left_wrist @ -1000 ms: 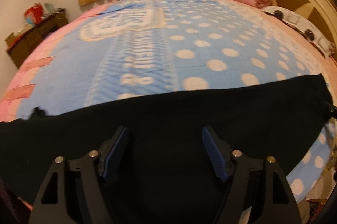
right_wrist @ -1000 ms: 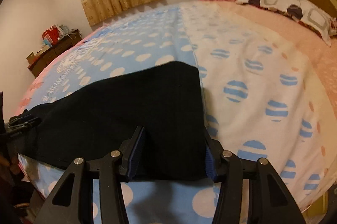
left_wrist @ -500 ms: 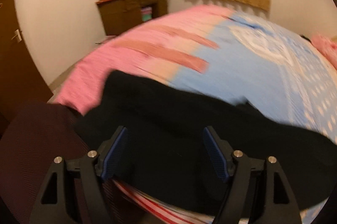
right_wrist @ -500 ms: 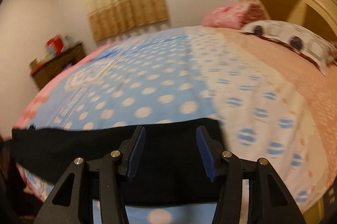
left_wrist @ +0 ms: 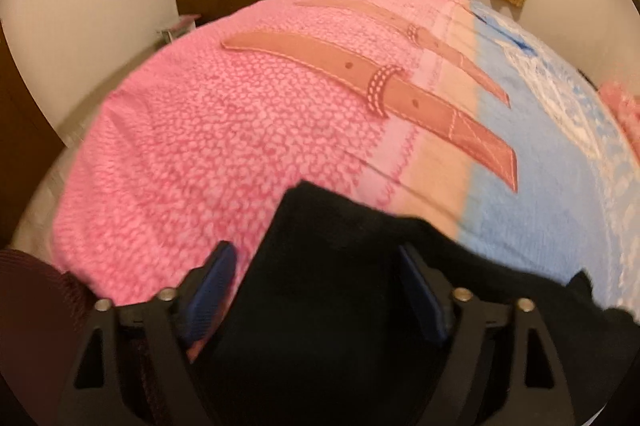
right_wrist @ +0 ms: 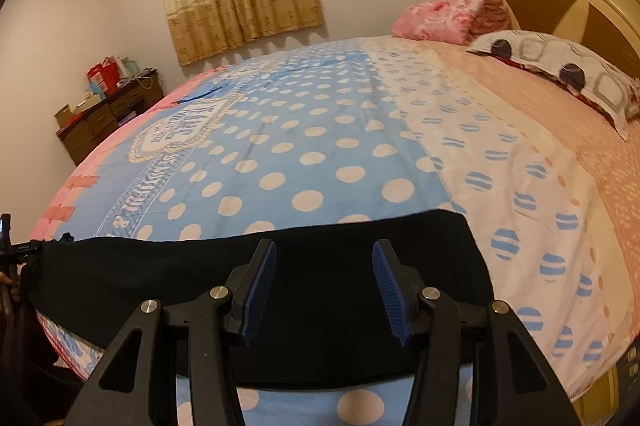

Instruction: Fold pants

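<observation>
Left gripper [left_wrist: 316, 290] and right gripper [right_wrist: 325, 286] both gape, released — black pants [right_wrist: 320, 266] lie as one long strip on the bedspread [right_wrist: 320, 153] — crosswise folds remain.

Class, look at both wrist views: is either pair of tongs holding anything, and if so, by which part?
Nothing is held. The left tongs and right tongs both stand open above the black pants, gripping no fabric.

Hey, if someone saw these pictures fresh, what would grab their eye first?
The black fabric pants stretched flat across the near edge of the bed, with the open right gripper over them. Behind lies the blue polka-dot blanket; in the left wrist view its pink end shows brown strap prints beyond the open left gripper.
</observation>
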### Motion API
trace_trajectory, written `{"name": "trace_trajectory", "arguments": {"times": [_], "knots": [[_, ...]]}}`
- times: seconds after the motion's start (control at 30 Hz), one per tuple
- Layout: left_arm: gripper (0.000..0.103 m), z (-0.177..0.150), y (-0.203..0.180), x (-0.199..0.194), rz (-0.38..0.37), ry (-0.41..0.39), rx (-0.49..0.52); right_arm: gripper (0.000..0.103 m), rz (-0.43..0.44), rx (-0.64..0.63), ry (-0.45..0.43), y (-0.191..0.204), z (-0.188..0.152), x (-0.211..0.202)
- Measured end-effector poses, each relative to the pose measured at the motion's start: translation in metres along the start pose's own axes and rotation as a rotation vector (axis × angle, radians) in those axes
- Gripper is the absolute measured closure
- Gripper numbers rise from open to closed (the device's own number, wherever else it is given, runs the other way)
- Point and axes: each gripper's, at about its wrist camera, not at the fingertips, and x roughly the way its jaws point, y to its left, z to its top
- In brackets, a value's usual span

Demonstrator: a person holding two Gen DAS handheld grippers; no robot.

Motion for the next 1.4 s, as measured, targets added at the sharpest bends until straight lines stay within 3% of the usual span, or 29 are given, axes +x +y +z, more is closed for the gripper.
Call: {"name": "trace_trajectory", "arguments": {"times": [0.07,0.13,0.2,0.27,0.37,0.4,0.53,0.63,0.73,0.8,0.9,1.0,1.17,1.3,1.4], "knots": [[0.005,0.003,0.002,0.004,-0.044,0.020,-0.032,0.051,-0.002,0.016,0.007,-0.002,0.000,0.002],[0.001,0.005,-0.008,0.012,-0.006,0.057,0.011,0.051,0.002,0.033,0.017,-0.001,0.000,0.006],[0.000,0.004,-0.017,0.009,0.028,0.044,0.033,0.051,0.007,0.050,0.026,0.000,0.000,0.010],[0.009,0.002,-0.018,0.006,0.011,0.038,0.032,0.051,0.016,0.067,0.027,0.002,-0.001,0.012],[0.042,-0.001,-0.022,-0.005,0.008,-0.010,0.028,0.051,0.019,0.063,0.031,0.008,-0.002,0.014],[0.046,-0.002,-0.022,-0.008,0.015,-0.020,0.015,0.051,0.013,0.055,0.031,0.008,-0.002,0.014],[0.048,-0.005,-0.018,-0.012,0.103,-0.040,-0.088,0.051,-0.006,0.053,0.019,0.006,0.001,0.011],[0.047,-0.010,-0.031,-0.014,0.181,-0.074,-0.069,0.051,-0.017,0.054,0.006,0.002,0.001,0.005],[0.032,-0.019,-0.032,-0.019,0.247,-0.092,-0.019,0.051,-0.036,0.046,0.002,-0.006,0.002,-0.002],[0.008,-0.017,-0.027,-0.019,0.292,-0.070,0.018,0.051,-0.042,0.078,-0.005,-0.019,0.003,-0.007],[0.006,-0.022,-0.026,-0.038,0.336,-0.069,0.067,0.051,-0.082,0.174,-0.027,-0.053,0.000,-0.017],[0.006,-0.031,-0.029,-0.075,0.399,-0.155,0.046,0.051,-0.099,0.313,-0.016,-0.093,-0.012,-0.021],[0.006,-0.058,-0.082,-0.106,0.209,-0.213,0.121,0.052,-0.051,0.438,0.006,-0.121,-0.036,-0.020],[0.006,-0.090,-0.143,-0.101,0.068,-0.171,0.227,0.052,0.080,0.536,-0.035,-0.133,-0.047,-0.022],[0.006,-0.116,-0.184,-0.094,0.020,-0.136,0.294,0.052,0.087,0.538,-0.029,-0.133,-0.048,-0.023]]}}
